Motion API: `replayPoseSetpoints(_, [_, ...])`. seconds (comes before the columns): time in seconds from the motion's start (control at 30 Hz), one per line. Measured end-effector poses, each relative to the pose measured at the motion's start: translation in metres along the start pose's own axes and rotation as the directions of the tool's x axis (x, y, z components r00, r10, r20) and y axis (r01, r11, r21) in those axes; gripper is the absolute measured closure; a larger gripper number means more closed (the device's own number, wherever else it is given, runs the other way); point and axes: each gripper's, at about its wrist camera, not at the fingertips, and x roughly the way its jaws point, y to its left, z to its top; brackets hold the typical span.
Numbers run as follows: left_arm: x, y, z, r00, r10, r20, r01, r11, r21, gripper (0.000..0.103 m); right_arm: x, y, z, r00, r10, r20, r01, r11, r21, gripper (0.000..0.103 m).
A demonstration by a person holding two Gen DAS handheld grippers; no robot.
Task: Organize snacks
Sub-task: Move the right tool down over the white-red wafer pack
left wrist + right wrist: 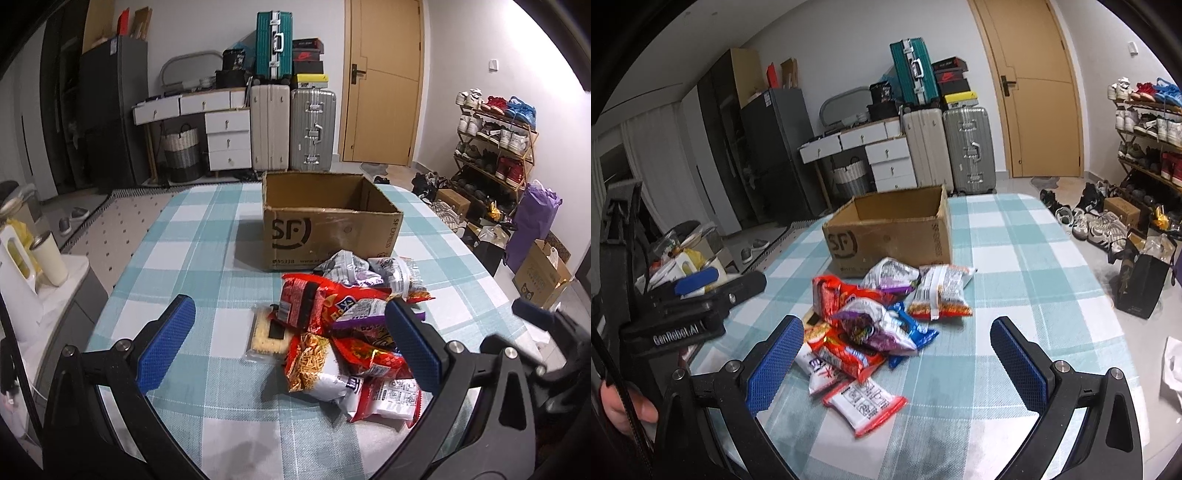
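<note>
On a checked tablecloth (192, 236), snack packets (343, 325) before a cardboard box (325, 225), suitcases (291, 133) behind, both grippers (291, 347) (897, 365) spread, empty.

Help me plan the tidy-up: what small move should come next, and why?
Probably lower the open right gripper onto the nearest red-edged packet: it lies apart at the pile's near edge, both grippers hold nothing, and the cardboard box stands open behind.

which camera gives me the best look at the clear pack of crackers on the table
The left wrist view. There the cracker pack lies in the open at the left edge of the snack pile, with its crackers plainly visible. In the right wrist view the pile covers nearly all of it; at most a sliver shows behind the red bags.
</note>
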Motion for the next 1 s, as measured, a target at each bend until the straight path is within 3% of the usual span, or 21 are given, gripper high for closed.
replayPoseSetpoints(0.37, [0.021, 0.023, -0.010, 0.999, -0.016, -0.038, 0.014, 0.999, -0.048, 0.001, 0.033, 0.006, -0.026, 0.994, 0.066, -0.087, -0.069, 0.997, -0.036, 0.000])
replayPoseSetpoints(0.53, [0.032, 0.032, -0.017, 0.997, 0.007, -0.073, -0.011, 0.998, -0.060, 0.001, 0.050, 0.013, -0.039, 0.986, 0.096, -0.136, -0.104, 0.993, -0.053, 0.000])
replayPoseSetpoints(1.0, [0.044, 0.050, -0.035, 0.995, -0.011, -0.096, 0.004, 0.997, -0.073, 0.001, 0.087, 0.029, -0.061, 0.962, 0.078, -0.261, -0.111, 0.987, -0.114, 0.000])
